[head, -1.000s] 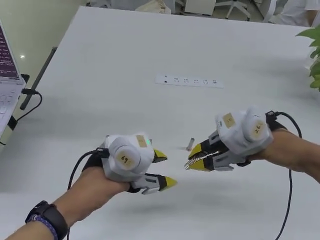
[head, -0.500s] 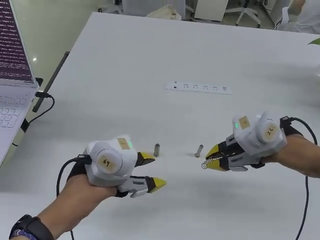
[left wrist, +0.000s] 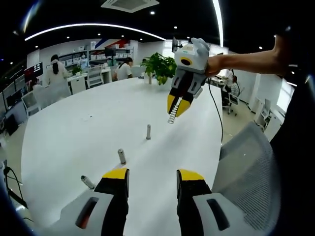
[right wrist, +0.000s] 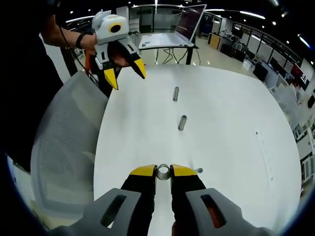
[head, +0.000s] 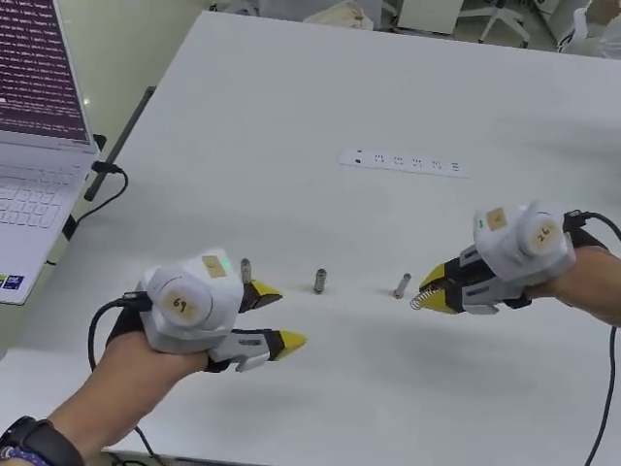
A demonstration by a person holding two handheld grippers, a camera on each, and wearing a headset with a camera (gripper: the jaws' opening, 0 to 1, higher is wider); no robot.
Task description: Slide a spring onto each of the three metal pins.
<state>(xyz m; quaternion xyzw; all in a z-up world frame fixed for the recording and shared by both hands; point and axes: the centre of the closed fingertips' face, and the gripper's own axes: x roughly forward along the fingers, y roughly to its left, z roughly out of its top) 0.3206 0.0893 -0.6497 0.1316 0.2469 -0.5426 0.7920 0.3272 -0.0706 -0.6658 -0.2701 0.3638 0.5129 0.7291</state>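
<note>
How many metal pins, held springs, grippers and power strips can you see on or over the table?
Metal pins: 3
Spring, held: 1
Grippers: 2, left gripper and right gripper
Power strip: 1
Total: 7

Handwritten on top of my left tongs (head: 281,316): "69", possibly "59". On top of my right tongs (head: 429,294): "26", uncertain. Laptop (head: 39,87) beyond the left tongs: lines of screen text, illegible.
</note>
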